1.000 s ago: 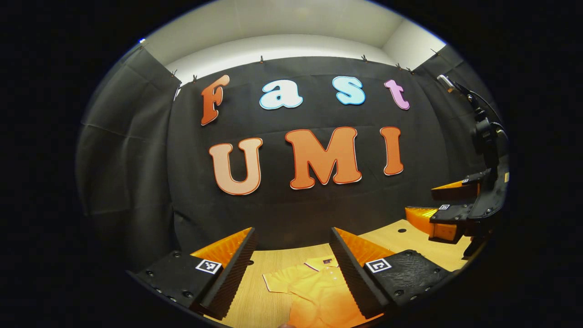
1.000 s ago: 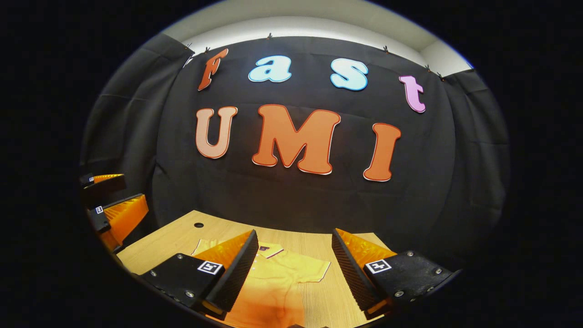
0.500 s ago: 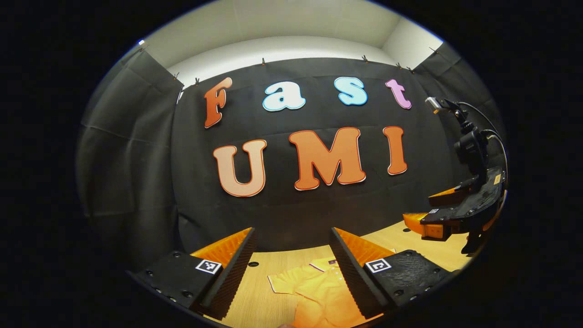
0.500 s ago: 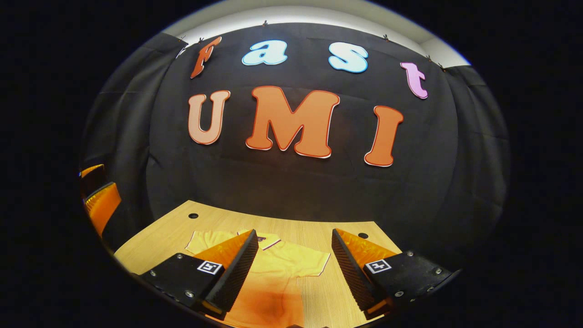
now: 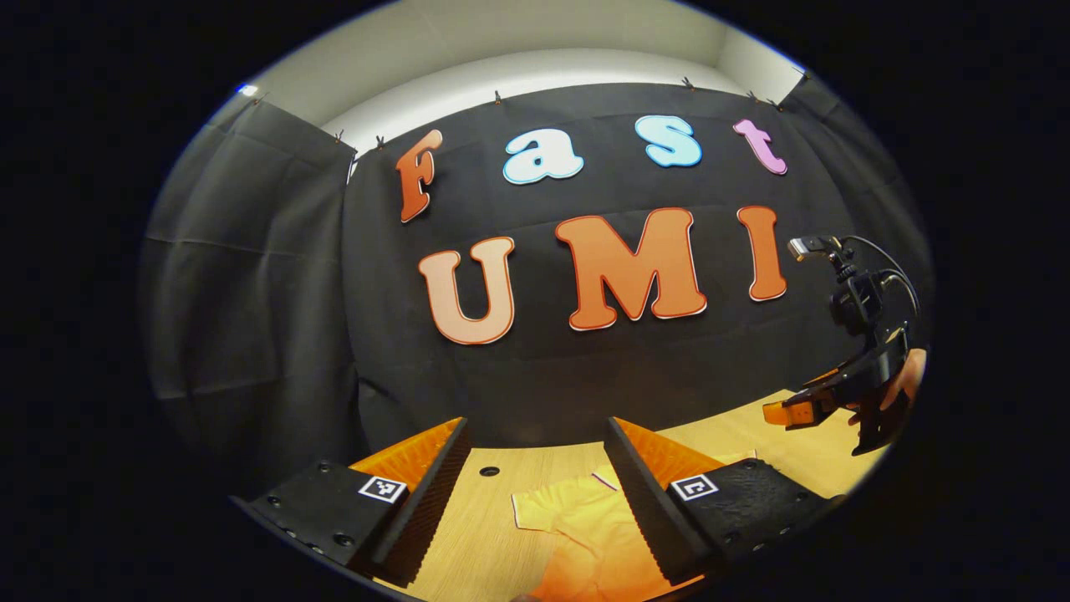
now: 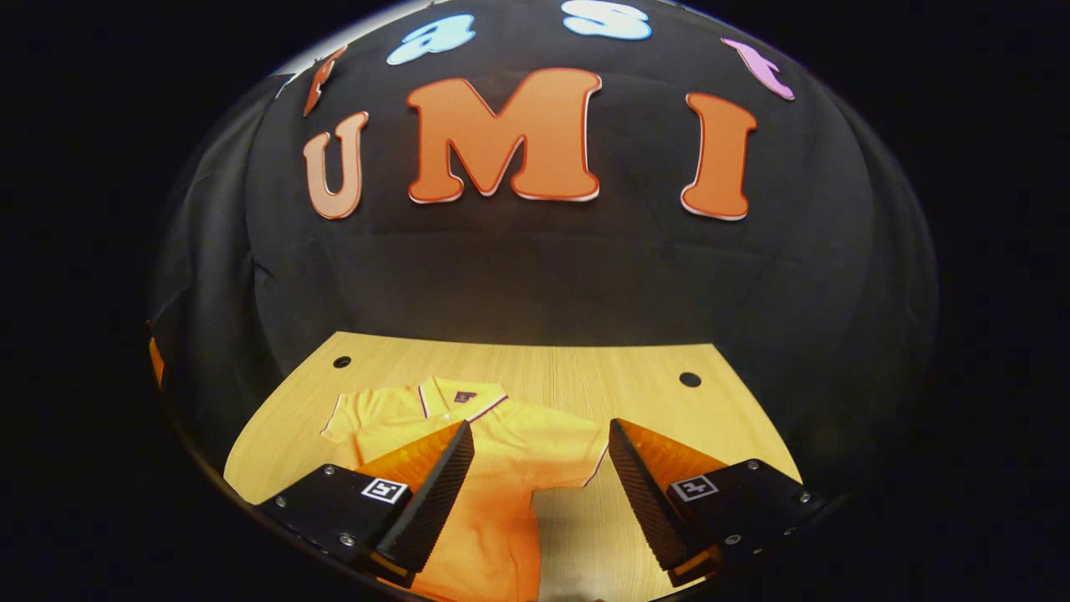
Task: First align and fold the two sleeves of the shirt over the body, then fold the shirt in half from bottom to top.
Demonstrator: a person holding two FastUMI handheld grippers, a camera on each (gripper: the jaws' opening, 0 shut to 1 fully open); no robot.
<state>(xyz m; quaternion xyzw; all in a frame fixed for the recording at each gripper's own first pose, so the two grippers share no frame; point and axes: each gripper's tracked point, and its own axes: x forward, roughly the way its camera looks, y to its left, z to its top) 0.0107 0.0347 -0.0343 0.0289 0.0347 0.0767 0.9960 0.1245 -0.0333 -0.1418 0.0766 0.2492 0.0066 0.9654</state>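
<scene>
On the desk the shirt lies flat — nothing folded yet.
Both sleeves are spread out; left tongs and right tongs hang above it, wide apart and empty — all folds remain.

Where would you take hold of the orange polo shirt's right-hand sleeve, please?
Grip the orange polo shirt by the hem of its spread sleeve, probably coming down from the bare wooden table beside it. The sleeve lies flat and unfolded, its trimmed edge free, between the open right gripper fingers.
</scene>
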